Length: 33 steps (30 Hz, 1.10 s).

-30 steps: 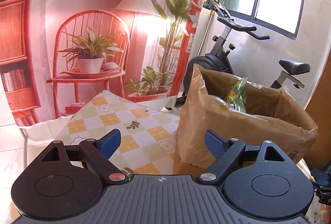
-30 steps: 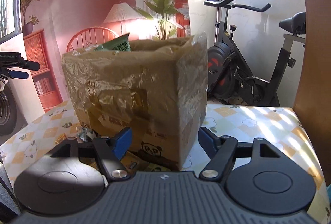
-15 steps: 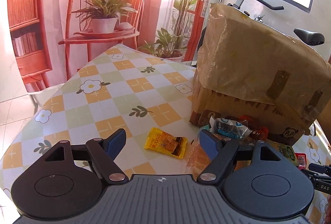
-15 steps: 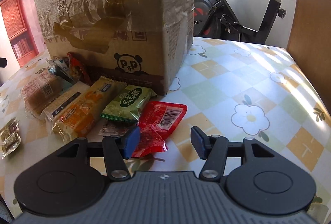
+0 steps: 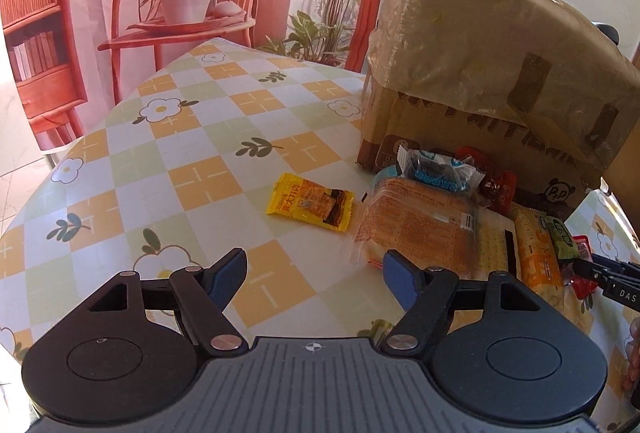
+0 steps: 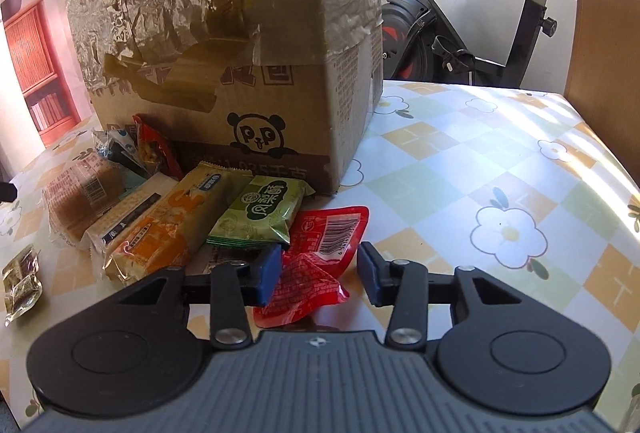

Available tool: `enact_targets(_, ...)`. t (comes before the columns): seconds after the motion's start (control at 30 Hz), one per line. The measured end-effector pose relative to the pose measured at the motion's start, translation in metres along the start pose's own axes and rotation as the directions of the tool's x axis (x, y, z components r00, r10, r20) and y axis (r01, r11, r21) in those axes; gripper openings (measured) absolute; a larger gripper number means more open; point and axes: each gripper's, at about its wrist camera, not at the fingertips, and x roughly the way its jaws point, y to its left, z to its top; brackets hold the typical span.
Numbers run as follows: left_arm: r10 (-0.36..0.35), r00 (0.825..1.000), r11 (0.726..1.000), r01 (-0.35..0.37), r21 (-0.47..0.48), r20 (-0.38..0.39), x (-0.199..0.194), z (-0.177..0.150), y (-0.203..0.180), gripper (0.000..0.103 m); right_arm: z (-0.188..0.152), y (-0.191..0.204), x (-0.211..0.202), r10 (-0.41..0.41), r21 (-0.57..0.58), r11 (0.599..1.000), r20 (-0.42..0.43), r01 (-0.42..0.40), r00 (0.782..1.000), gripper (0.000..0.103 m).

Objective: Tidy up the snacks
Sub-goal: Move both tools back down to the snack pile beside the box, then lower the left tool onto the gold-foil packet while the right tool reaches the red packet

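Several snack packets lie on the checked tablecloth (image 5: 192,169) in front of a taped cardboard box (image 6: 240,53) (image 5: 480,73). My right gripper (image 6: 319,273) hangs low over a crumpled red packet (image 6: 304,285). Its jaws are closing with that packet between them, the right pad still apart from it. Beyond lie a red barcode packet (image 6: 332,229), a green packet (image 6: 260,213) and an orange packet (image 6: 160,233). My left gripper (image 5: 314,277) is closing slightly with only tablecloth between its fingers. A yellow packet (image 5: 310,201) and a bread packet (image 5: 416,229) lie just ahead.
A blue-and-white packet (image 5: 436,169) leans on the box's base. An exercise bike (image 6: 460,45) stands behind the table and a wooden panel (image 6: 608,13) rises at the right. Bare tablecloth spreads right of the box (image 6: 500,173) and left of the yellow packet.
Both grippers have dropped from box-top height to just above the table and tilted downward. The right jaws have narrowed around the red packet. The left jaws have narrowed a little.
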Motion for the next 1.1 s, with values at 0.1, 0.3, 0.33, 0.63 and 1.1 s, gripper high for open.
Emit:
enact_targets(0.1,-0.03,0.998,0.999,0.031,0.031,-0.048,0.003,-0.01,-0.004,0.077,-0.004,0.006,-0.005,-0.021,-0.024,0.999,0.022,0.022,1.0,0.038)
enact_targets(0.3,-0.068,0.992,0.989,0.081,0.125,-0.104,0.006,-0.024,-0.023,0.078,-0.006,0.018,-0.007,-0.046,-0.1,0.994,0.053,0.051,0.998,0.037)
enact_targets(0.33,-0.069,0.99,0.986,0.086,0.14,-0.12,0.008,-0.027,-0.027,0.078,-0.006,0.018,-0.006,-0.044,-0.099,0.994,0.052,0.049,0.998,0.037)
enact_targets(0.63,-0.097,0.976,0.968,0.138,0.209,-0.195,0.014,-0.038,-0.037,0.079,-0.006,0.016,-0.006,-0.038,-0.094,0.995,0.045,0.042,0.998,0.037)
enact_targets(1.1,0.008,0.982,0.973,0.036,0.226,-0.19,0.034,-0.019,-0.025,0.091,-0.005,0.016,-0.005,-0.034,-0.09,0.995,0.041,0.038,0.999,0.037)
